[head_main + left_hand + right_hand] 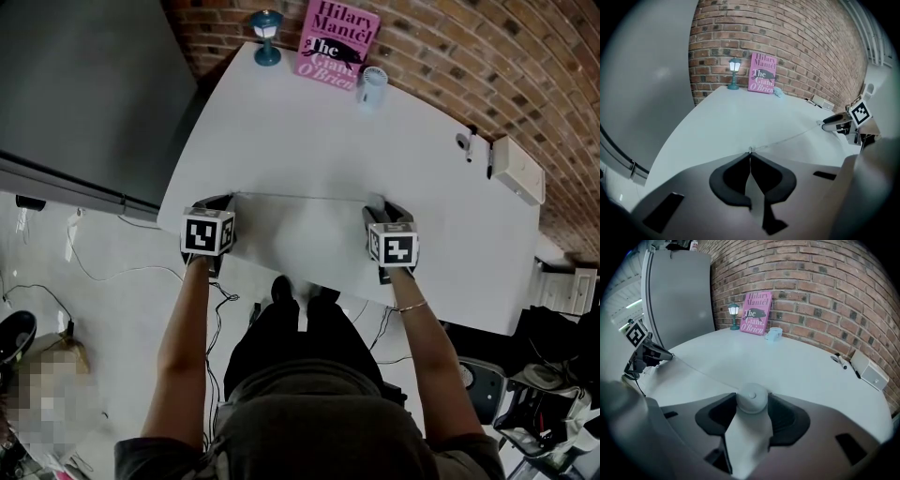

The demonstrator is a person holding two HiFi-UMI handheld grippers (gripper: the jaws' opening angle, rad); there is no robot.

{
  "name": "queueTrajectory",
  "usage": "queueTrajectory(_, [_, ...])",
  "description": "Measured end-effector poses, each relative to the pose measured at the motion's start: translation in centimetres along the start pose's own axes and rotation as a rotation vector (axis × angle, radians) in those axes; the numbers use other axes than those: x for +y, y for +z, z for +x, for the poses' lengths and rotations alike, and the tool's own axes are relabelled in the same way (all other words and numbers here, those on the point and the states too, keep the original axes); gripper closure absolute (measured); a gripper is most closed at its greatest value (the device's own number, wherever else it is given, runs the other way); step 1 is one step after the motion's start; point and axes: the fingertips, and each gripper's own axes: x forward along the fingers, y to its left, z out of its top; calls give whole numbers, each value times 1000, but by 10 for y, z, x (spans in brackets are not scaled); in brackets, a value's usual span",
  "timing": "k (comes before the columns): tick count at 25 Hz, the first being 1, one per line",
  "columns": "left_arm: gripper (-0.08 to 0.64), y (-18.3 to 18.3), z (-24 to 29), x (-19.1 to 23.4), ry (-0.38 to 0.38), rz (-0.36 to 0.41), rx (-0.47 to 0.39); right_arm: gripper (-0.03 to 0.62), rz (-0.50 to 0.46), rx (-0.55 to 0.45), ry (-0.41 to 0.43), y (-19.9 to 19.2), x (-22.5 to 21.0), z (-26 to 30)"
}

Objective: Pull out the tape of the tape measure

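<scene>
Along table (309,122) near edge, far from pink book (336,42): your left tongs (750,153) pinched tight on tape (305,195) tip; right tongs (751,397) clamp tape measure case (751,404) as anchor, so tape spans taut between.

You wear a dark top (309,427), dark trousers (291,342), a bracelet (411,307); your left hand-held gripper (226,199) and right hand-held gripper (380,207) carry black-and-white marker cubes.
</scene>
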Motion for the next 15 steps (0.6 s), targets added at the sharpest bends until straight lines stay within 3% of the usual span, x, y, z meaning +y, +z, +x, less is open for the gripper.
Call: queueTrajectory(15, [532,-1,2,-4,-10,-15,2,348,14,-3,13,-2,-5,1])
